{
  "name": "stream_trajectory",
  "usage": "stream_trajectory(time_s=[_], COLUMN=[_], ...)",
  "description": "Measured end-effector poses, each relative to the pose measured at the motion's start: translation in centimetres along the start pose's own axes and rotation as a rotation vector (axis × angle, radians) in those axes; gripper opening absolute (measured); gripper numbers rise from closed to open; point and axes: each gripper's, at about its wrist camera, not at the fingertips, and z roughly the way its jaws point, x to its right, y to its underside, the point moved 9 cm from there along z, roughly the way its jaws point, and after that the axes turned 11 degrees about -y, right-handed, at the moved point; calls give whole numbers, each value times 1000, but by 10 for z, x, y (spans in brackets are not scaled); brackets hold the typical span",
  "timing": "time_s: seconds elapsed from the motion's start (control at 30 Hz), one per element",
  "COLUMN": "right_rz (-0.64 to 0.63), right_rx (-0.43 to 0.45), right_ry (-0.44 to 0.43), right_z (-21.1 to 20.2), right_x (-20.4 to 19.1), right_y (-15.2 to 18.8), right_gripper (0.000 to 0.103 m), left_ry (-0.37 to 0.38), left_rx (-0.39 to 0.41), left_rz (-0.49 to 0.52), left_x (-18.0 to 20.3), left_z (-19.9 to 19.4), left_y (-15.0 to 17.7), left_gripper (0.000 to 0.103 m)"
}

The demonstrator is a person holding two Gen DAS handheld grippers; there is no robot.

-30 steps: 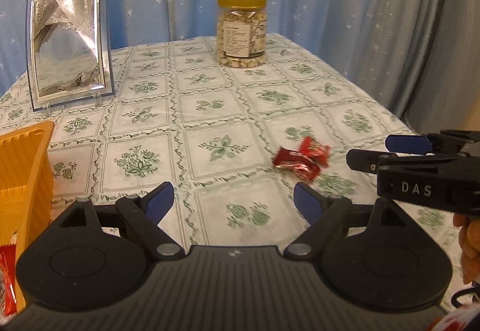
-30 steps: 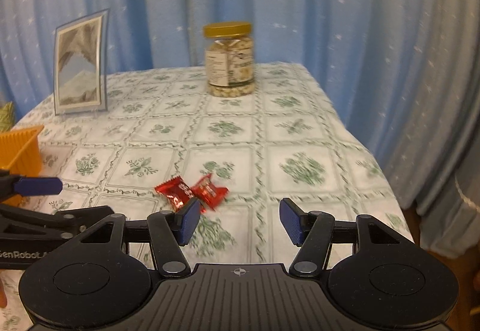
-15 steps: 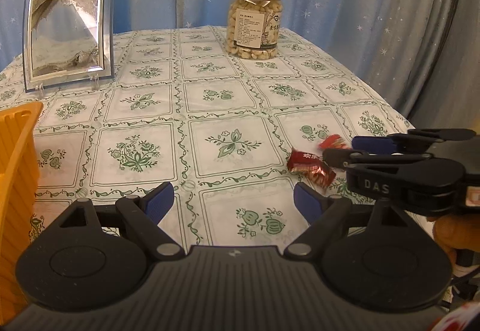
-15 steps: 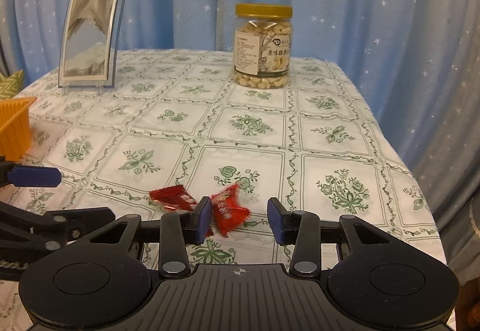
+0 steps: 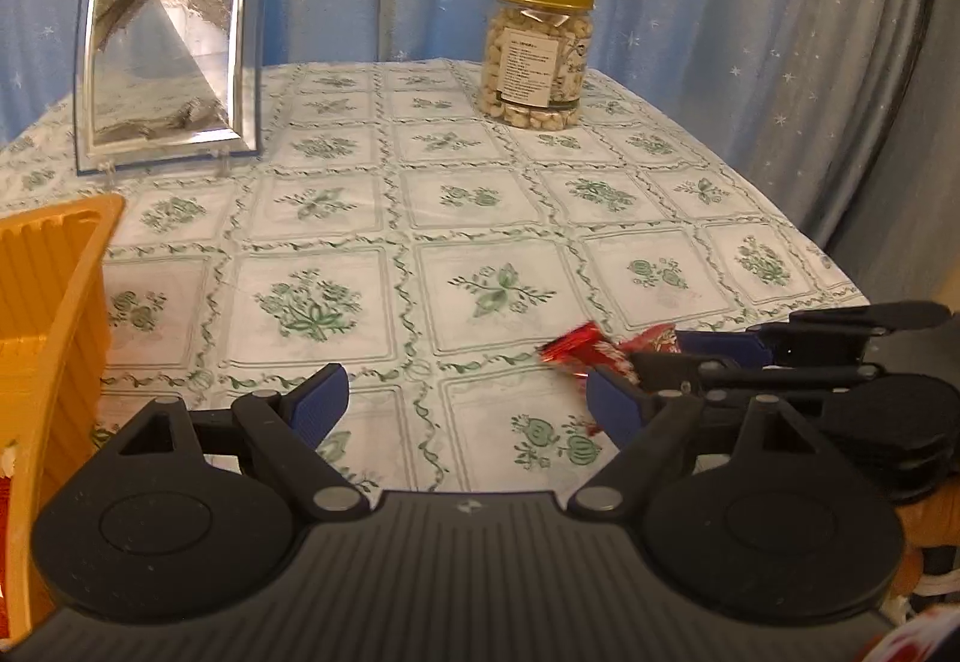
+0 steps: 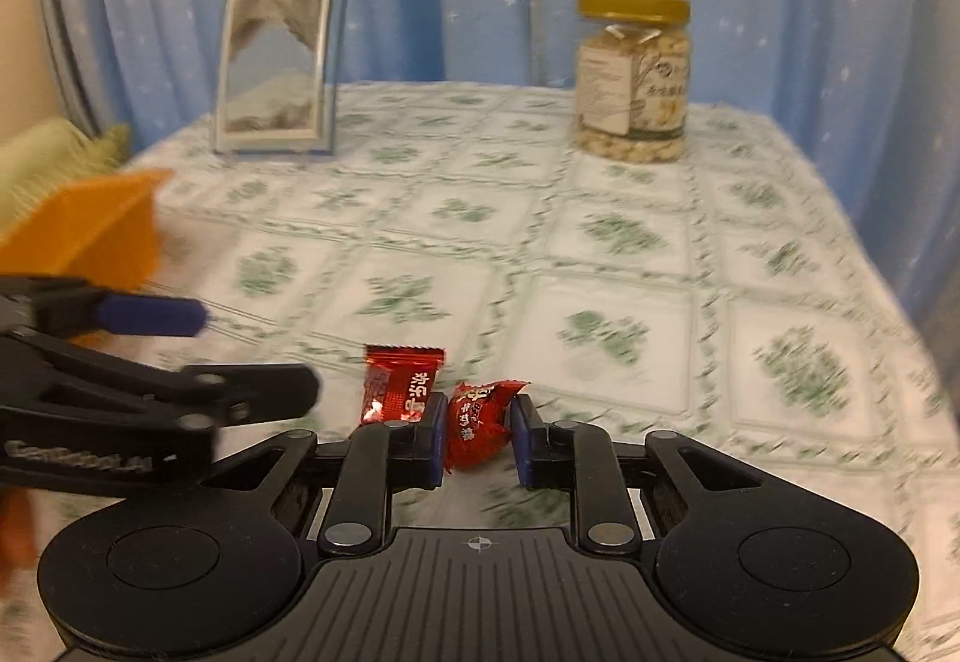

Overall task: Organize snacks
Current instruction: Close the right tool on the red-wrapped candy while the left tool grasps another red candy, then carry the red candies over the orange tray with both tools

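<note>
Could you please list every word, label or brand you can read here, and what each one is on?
"GenRobot.AI", blurred: side of the left tool.
Red candy wrappers: white Chinese characters, too blurred to read.
Nut jar label: print too small to read.

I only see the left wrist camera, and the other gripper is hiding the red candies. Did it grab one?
Observer: The right wrist view shows the right gripper closing its jaws, with one red candy between its pads.
Child: Where's the other one?
Observer: The second candy lies flat on the tablecloth, just outside the gripper's left finger, not gripped.
Child: Is anything behind the orange bin?
Observer: Yes, a green thing sits behind the orange bin, too blurred to name.
</note>
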Motion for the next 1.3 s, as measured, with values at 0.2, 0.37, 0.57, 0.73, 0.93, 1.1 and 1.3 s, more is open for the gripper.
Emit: stream_trajectory(time_s=[0.2,0.37,0.57,0.73,0.93,1.1,1.3], right_rz=[69,151,154,162,151,141,149], right_rx=[33,66,71,64,53,54,70], right_ry=[137,182,195,199,188,170,167], right_z=[-24,-40,-43,-42,-47,-60,-88], right_x=[30,49,48,44,27,4,-29], right_y=[0,2,2,4,6,7,7], right_gripper=[23,23,22,22,22,22,22], left_ry=[52,81,77,47,49,53,49], left_rx=[8,13,39,54,51,59,52], left_rz=[0,9,47,70,36,25,3], left_x=[19,40,56,47,31,25,11], left_z=[3,13,21,18,-3,-33,-72], left_y=[0,0,2,3,10,14,19], left_gripper=[85,78,60,22,22,22,22])
